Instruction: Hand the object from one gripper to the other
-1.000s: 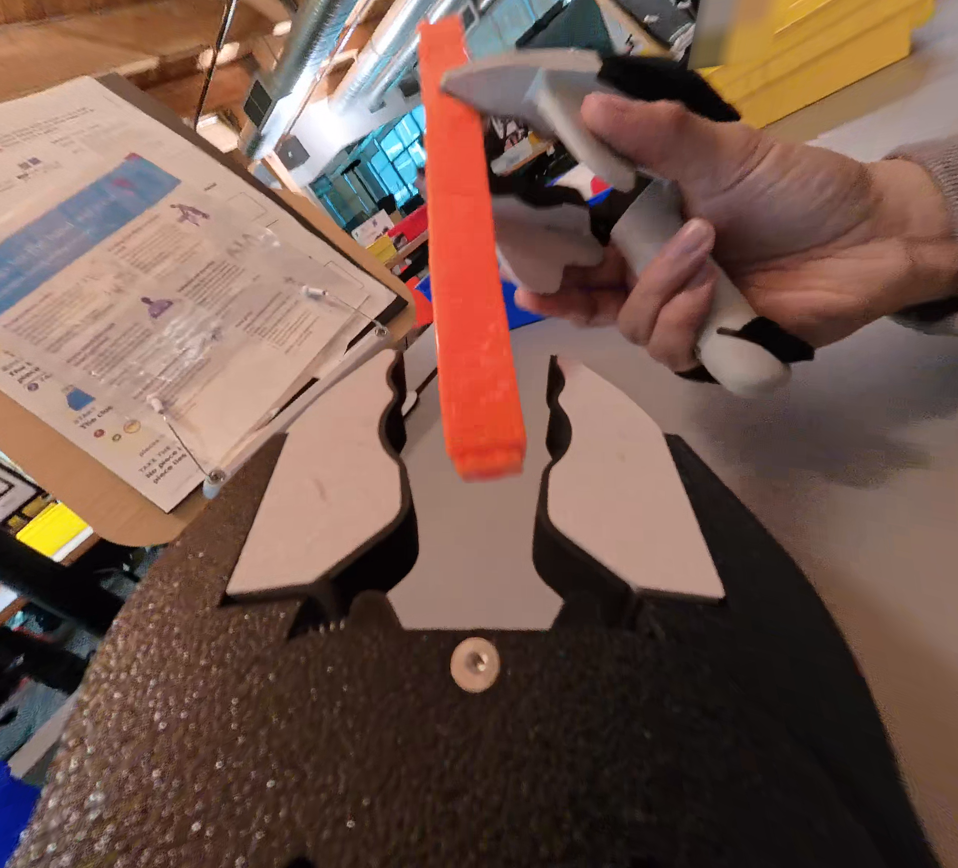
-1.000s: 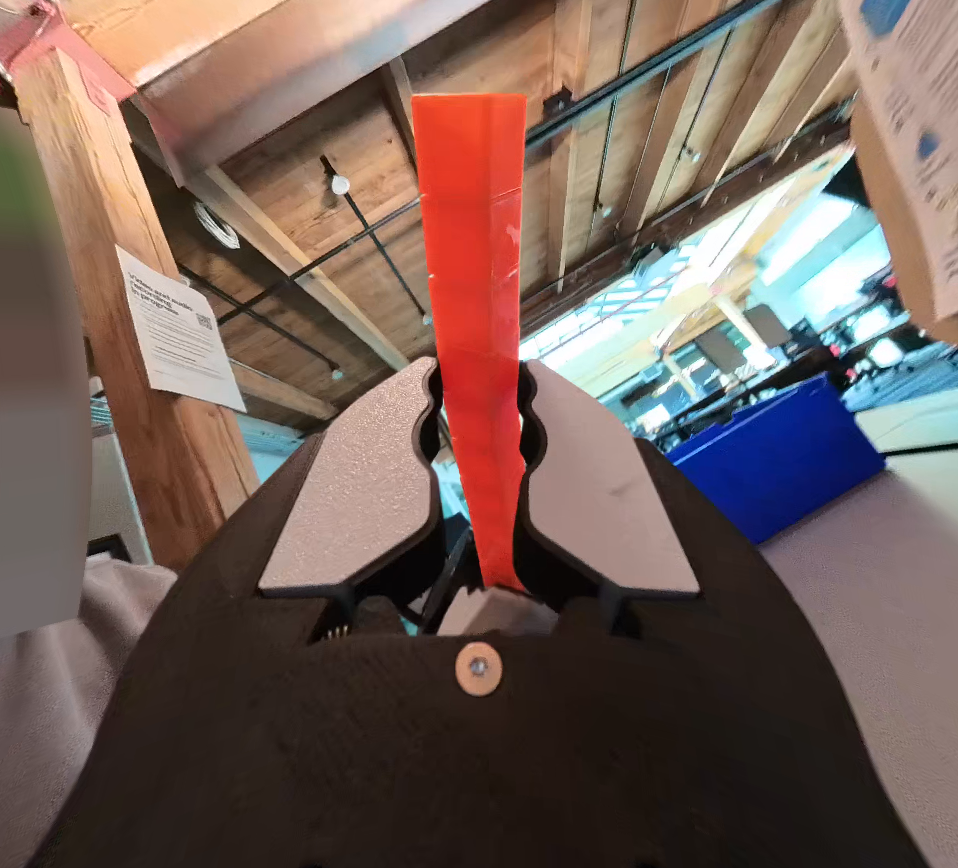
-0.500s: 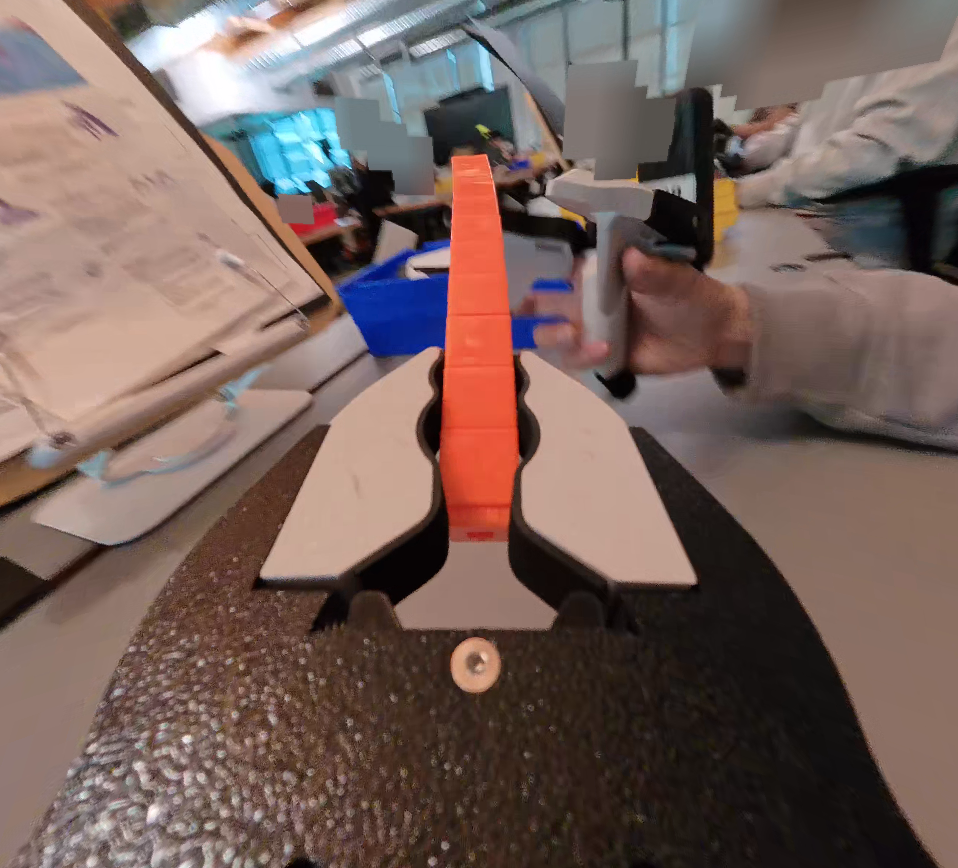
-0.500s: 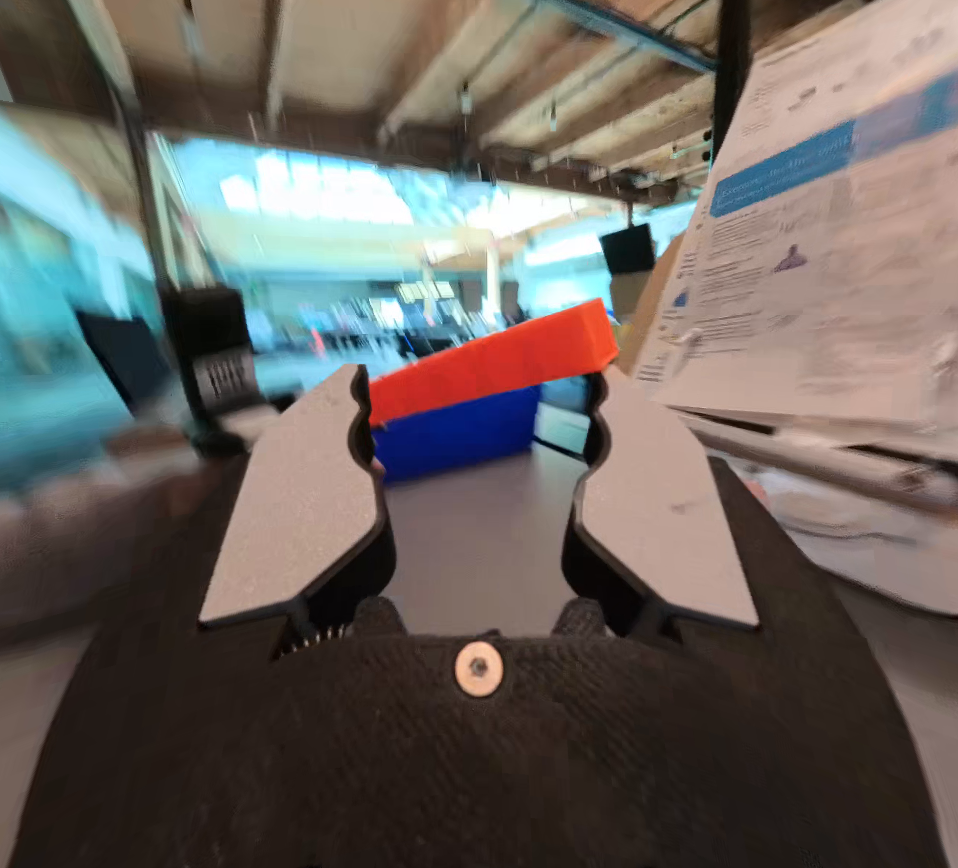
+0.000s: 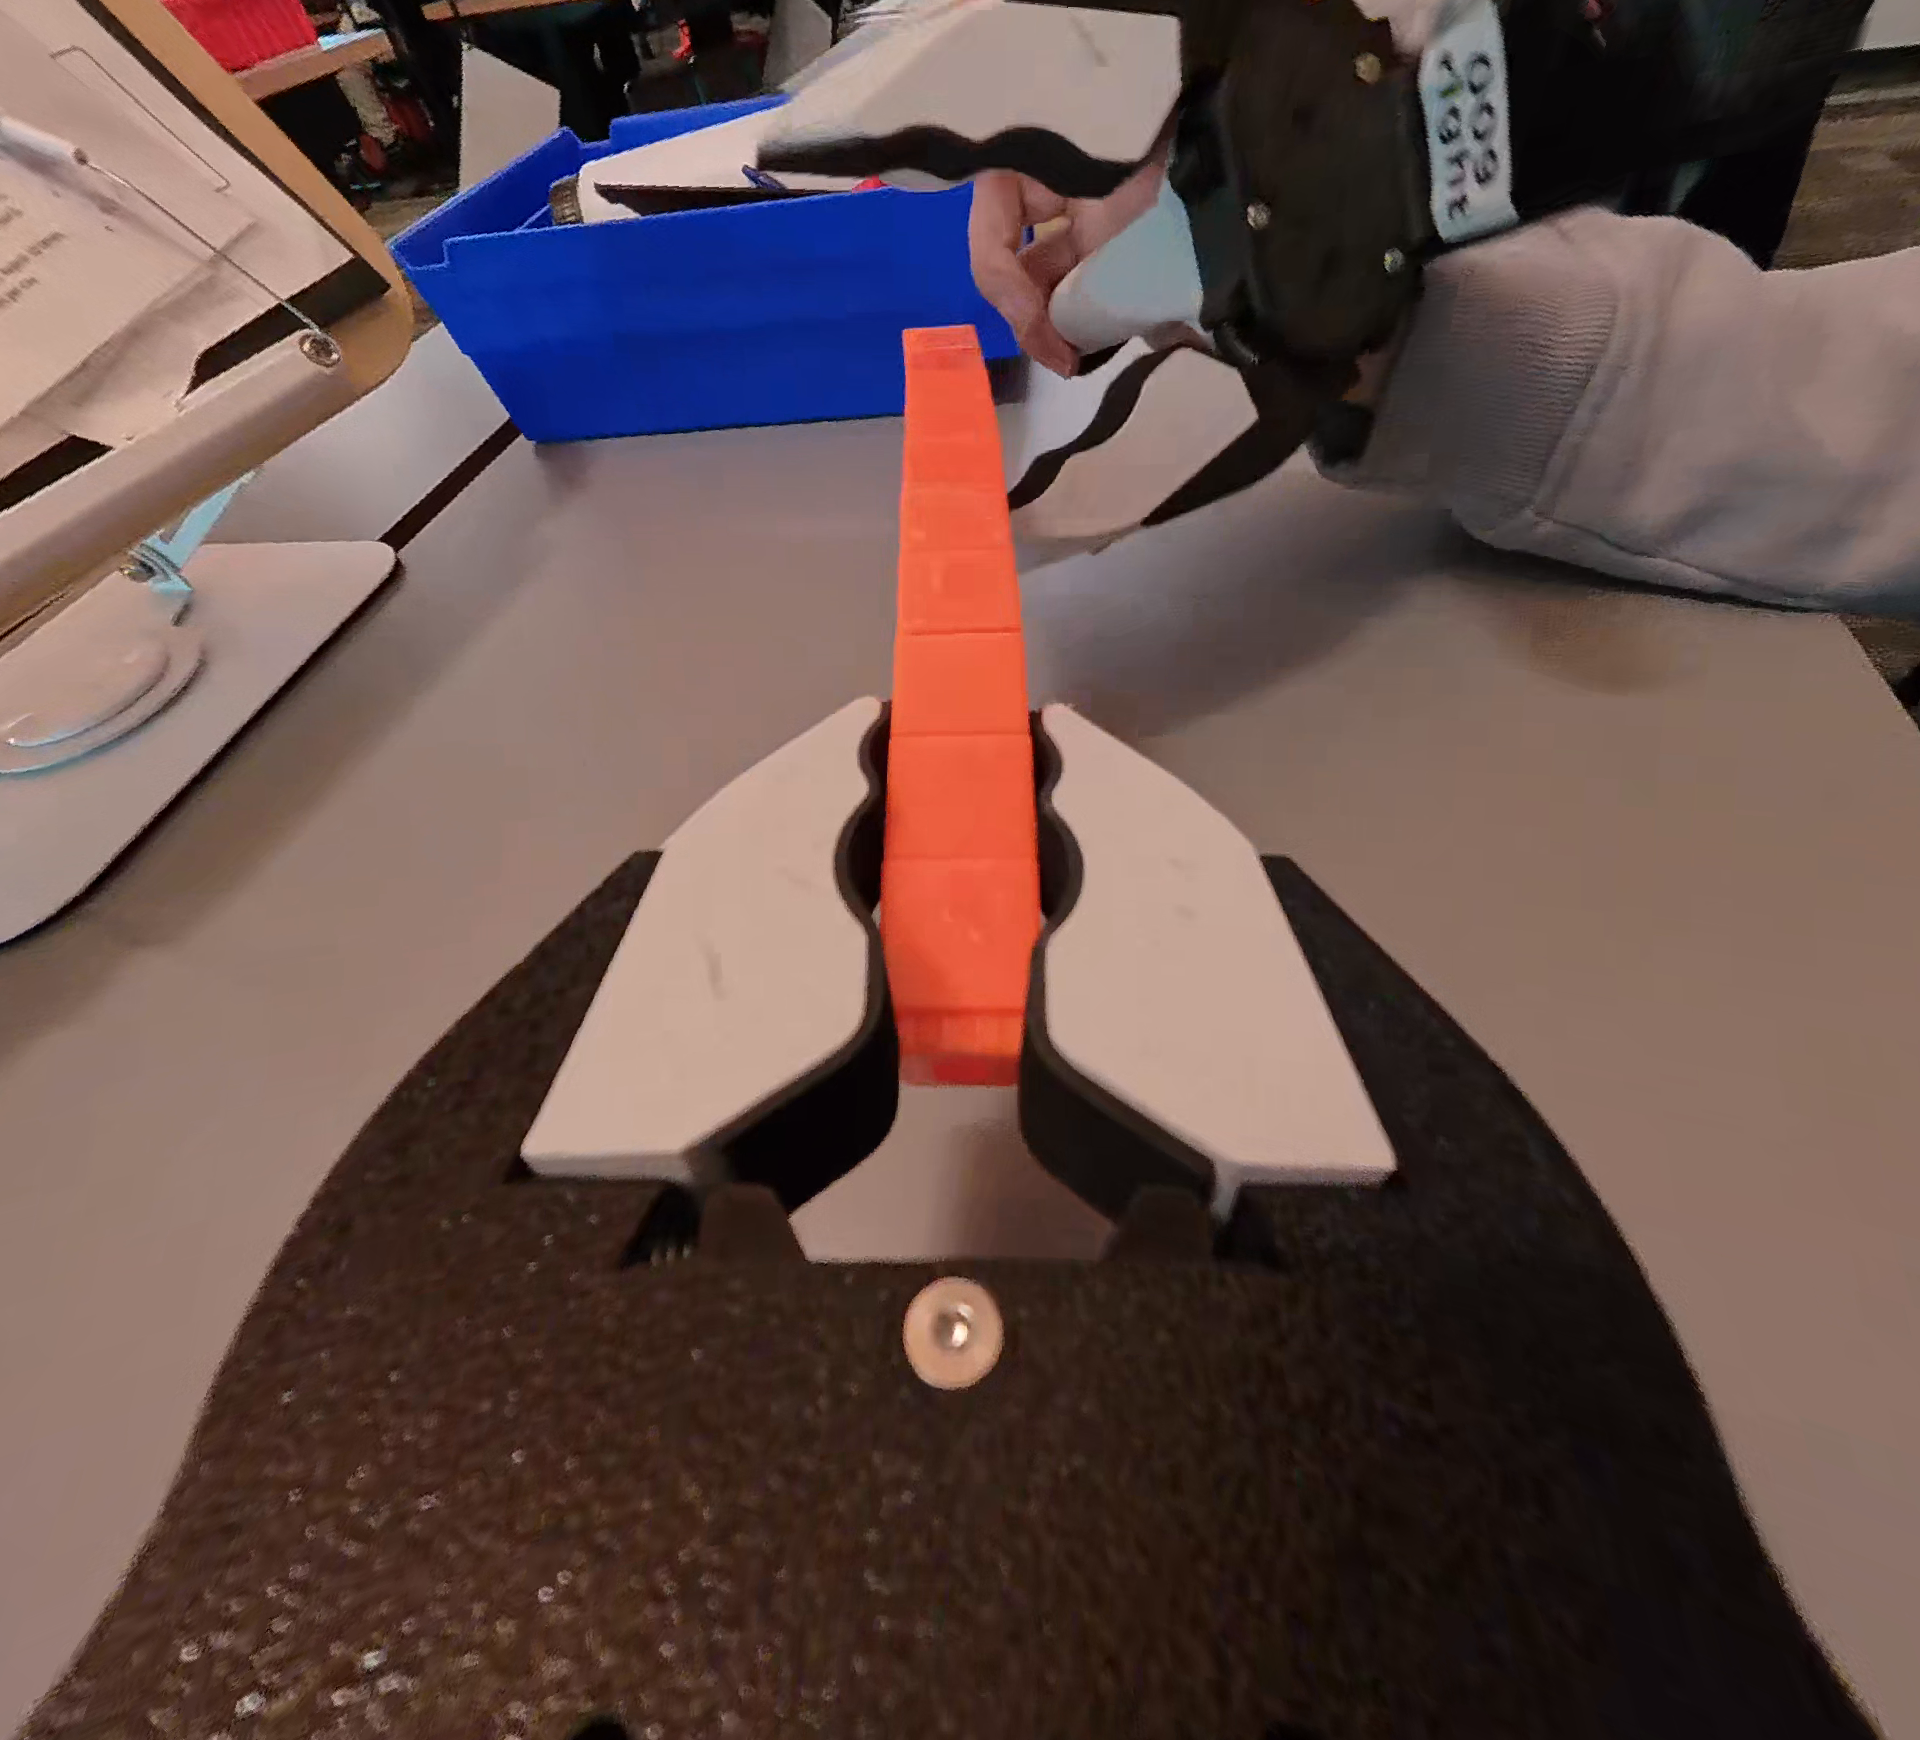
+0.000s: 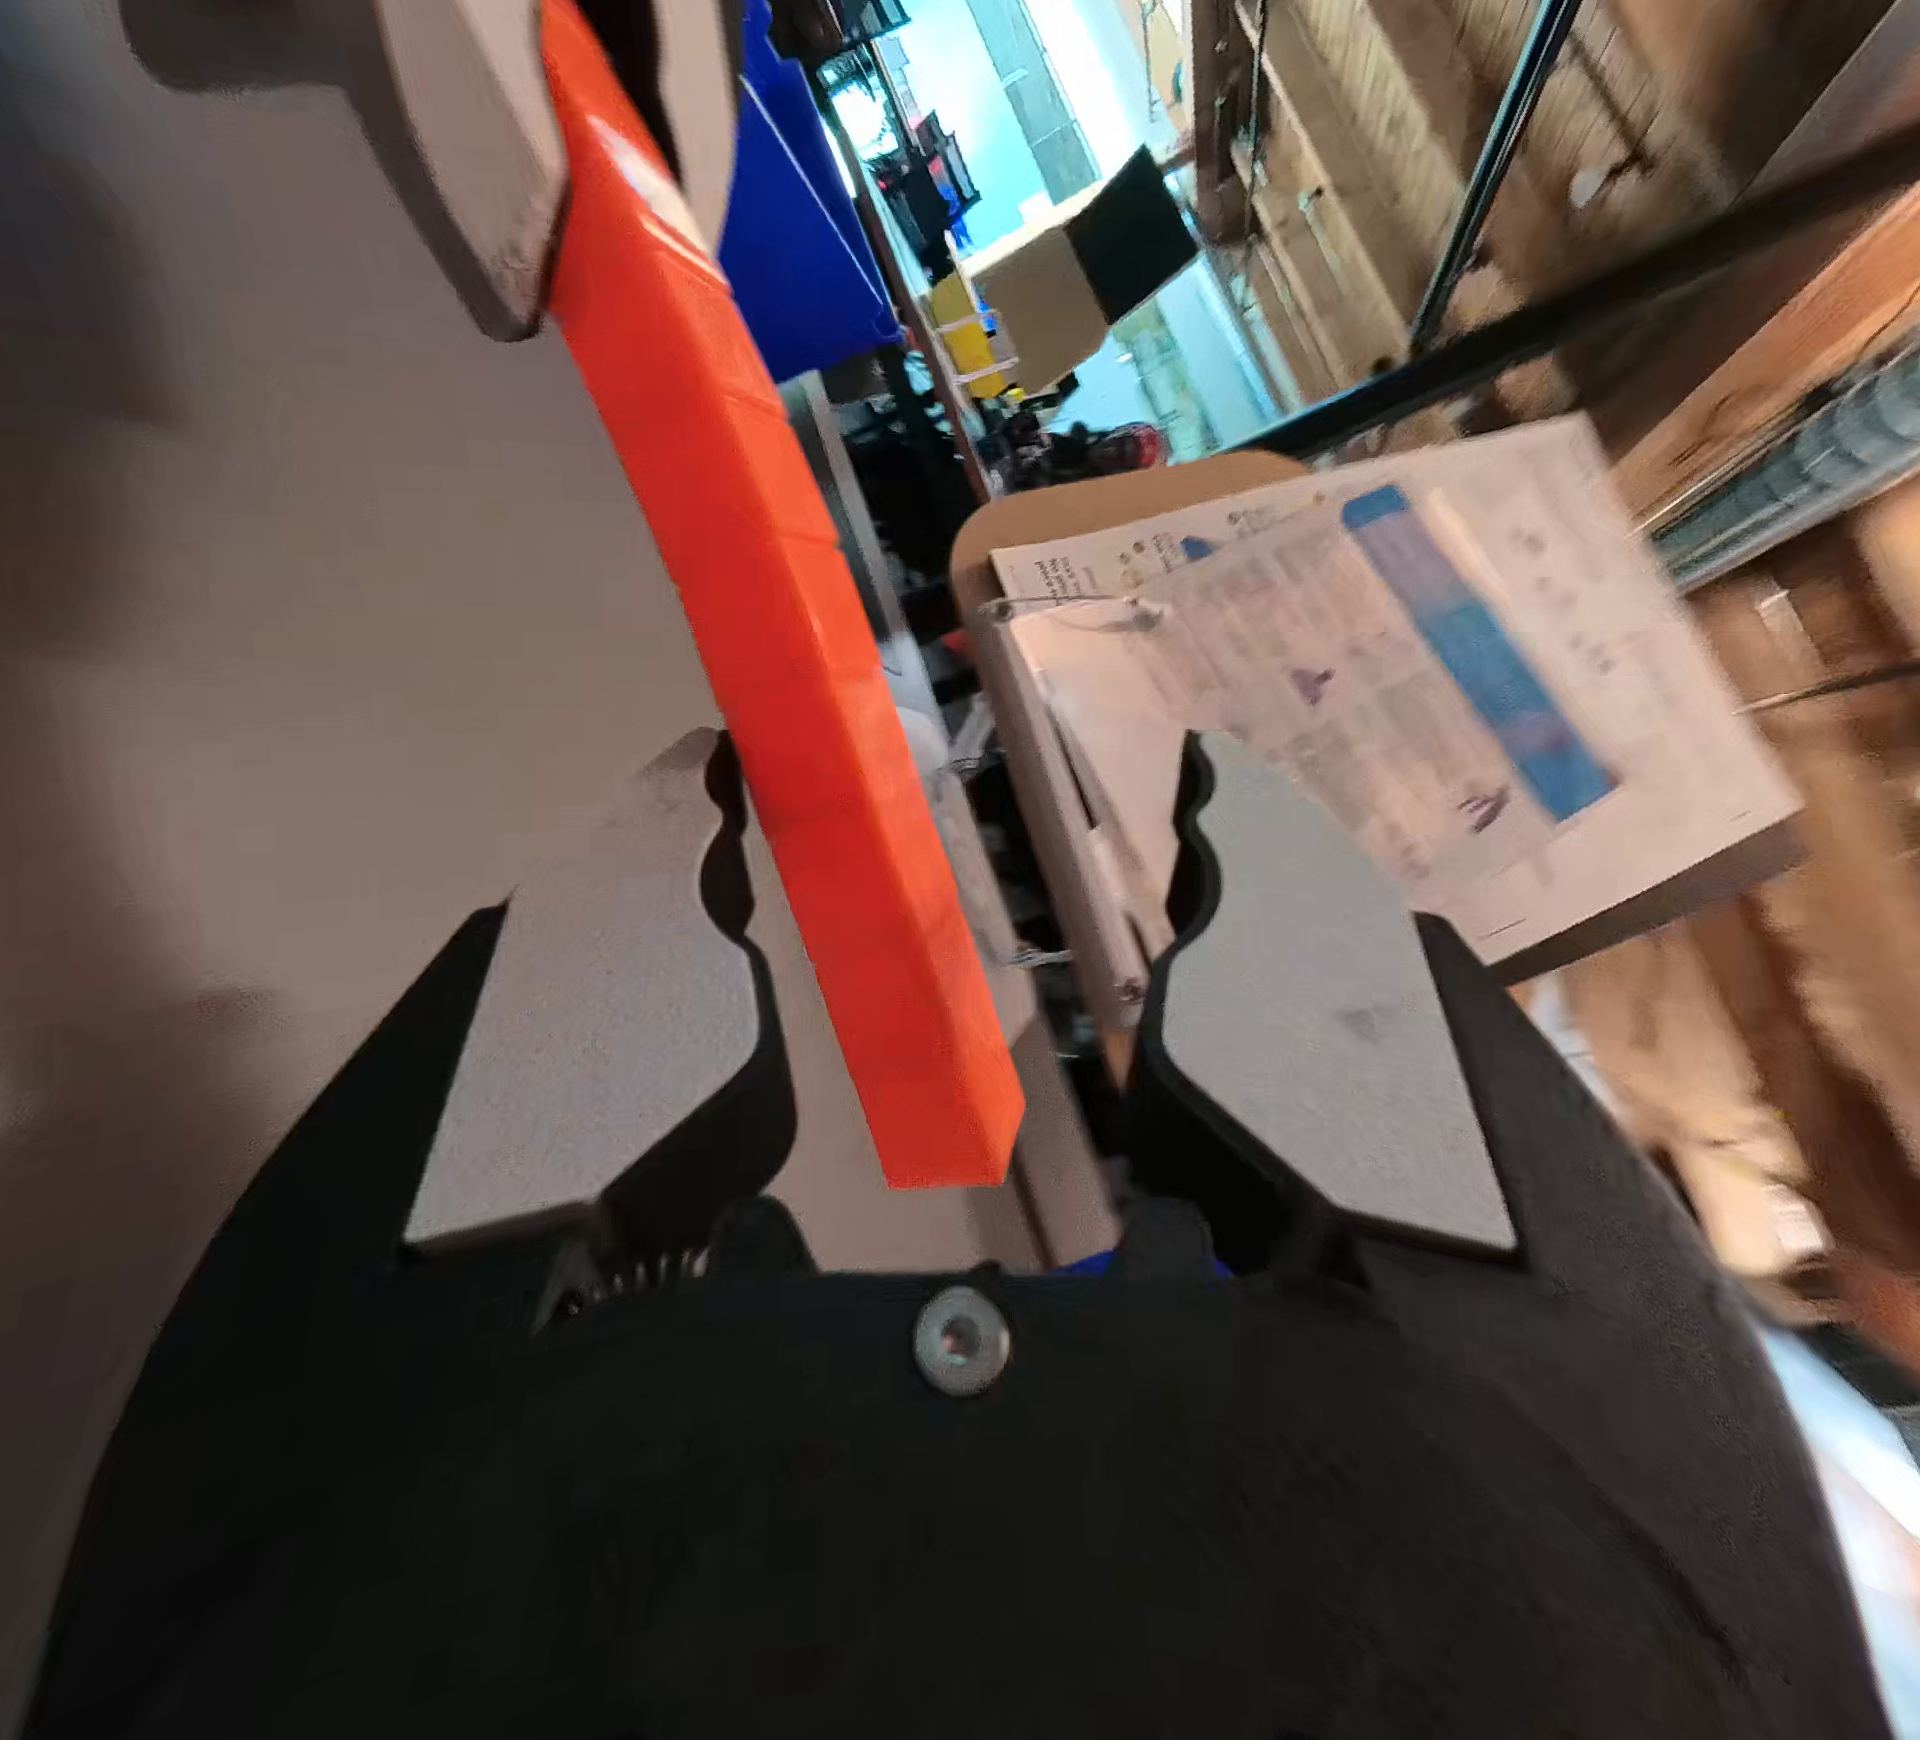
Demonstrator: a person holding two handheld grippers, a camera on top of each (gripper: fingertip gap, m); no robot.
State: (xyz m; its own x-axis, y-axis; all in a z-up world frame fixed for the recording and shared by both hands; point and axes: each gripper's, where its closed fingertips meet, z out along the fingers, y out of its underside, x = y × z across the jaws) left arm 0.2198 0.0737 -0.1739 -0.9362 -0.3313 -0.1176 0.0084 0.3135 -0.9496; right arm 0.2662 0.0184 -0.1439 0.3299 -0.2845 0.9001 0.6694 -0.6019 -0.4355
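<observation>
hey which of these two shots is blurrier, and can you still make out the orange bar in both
The right wrist view is blurrier: the paper stand and wooden wall smear with motion, though the orange bar stays readable between the open right gripper. The left wrist view is sharp on the bar in the left gripper; only the right gripper blurs.

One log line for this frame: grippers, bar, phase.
left gripper: shut on orange bar | right gripper: open, straddling bar's free end | phase: handover pending

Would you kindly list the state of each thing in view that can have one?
left gripper: shut on the orange bar.
right gripper: open, around the bar's free end.
orange bar: held level above the table.
blue bin: resting on the table, open-topped.
</observation>
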